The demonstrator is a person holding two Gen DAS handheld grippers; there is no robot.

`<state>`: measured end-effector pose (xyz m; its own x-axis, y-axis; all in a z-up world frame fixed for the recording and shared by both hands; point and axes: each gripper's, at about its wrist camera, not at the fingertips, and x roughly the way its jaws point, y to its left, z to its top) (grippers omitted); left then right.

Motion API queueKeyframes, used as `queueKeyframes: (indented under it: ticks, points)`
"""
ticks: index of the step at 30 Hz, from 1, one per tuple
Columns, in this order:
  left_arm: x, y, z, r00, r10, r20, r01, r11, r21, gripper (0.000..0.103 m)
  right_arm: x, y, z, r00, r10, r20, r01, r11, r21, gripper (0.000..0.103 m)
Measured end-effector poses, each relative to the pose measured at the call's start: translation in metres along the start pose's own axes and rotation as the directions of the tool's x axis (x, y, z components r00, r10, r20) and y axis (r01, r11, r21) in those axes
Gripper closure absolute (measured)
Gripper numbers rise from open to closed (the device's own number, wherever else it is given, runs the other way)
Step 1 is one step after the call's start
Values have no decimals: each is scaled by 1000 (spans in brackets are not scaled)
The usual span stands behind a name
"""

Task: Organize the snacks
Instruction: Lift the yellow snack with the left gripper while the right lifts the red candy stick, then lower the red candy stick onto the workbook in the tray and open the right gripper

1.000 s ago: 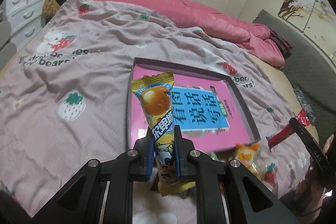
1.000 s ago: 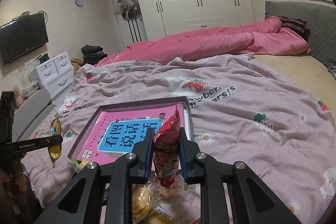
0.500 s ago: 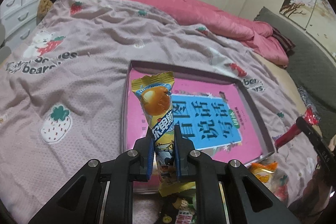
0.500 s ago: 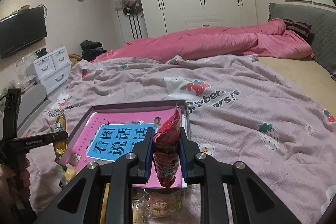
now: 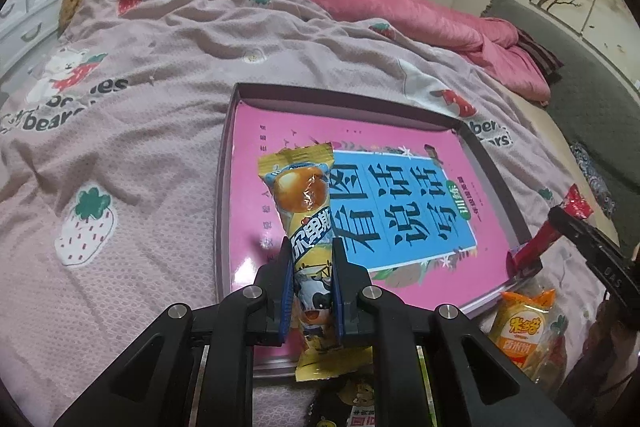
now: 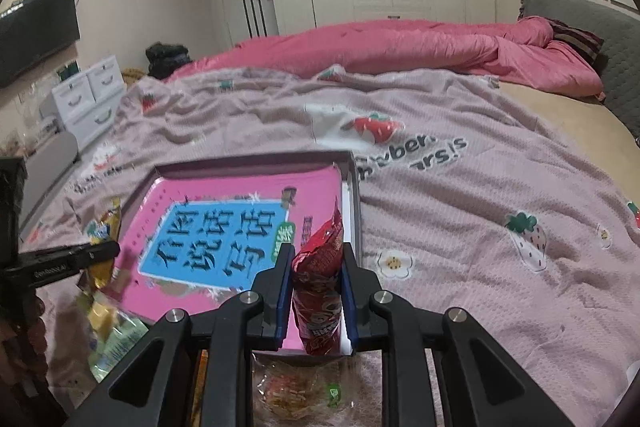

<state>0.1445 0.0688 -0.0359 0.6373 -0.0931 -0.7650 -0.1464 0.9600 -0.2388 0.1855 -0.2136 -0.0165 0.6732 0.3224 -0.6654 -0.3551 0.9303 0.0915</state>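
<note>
My left gripper [image 5: 312,251] is shut on a yellow cone-shaped snack packet [image 5: 302,195], held upright over the near left part of a shallow box [image 5: 344,97]. The box has a pink floor with a blue label and lies on the strawberry-print bedspread [image 5: 120,131]. My right gripper [image 6: 316,257] is shut on a red snack packet [image 6: 322,239], above the box's near right corner by its rim [image 6: 256,161]. Each gripper shows in the other's view: the right gripper [image 5: 560,223] at the box's right edge, the left gripper [image 6: 100,253] at its left.
Loose snack packets lie on the bedspread just in front of the box: an orange one [image 5: 520,331], a clear one [image 6: 296,387] and pale green ones [image 6: 116,335]. A pink duvet [image 6: 400,47] lies across the far side of the bed. White drawers [image 6: 88,99] stand at the left.
Both grippers have moved forward and down towards the box, which now looks larger and closer. Each still holds its packet the same way.
</note>
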Motion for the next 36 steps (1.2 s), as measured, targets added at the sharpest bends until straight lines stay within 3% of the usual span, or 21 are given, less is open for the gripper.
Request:
queueKeyframes:
  ticks: [26,33,36]
  points:
    - [7,3,-4,999,-28,-41,26,999,-28,85,29,0,-8,997,48,-63,-47,999,21,80]
    - [3,2,-4,999,-39,-37,38,999,-31,84,22,-2,-4,994,103,-27,-101,994,49,77]
    - [1,2,-3,998,-45,-32,44,999,-32,84,23,-8,-3,981,194,-16,-190,974,120,77]
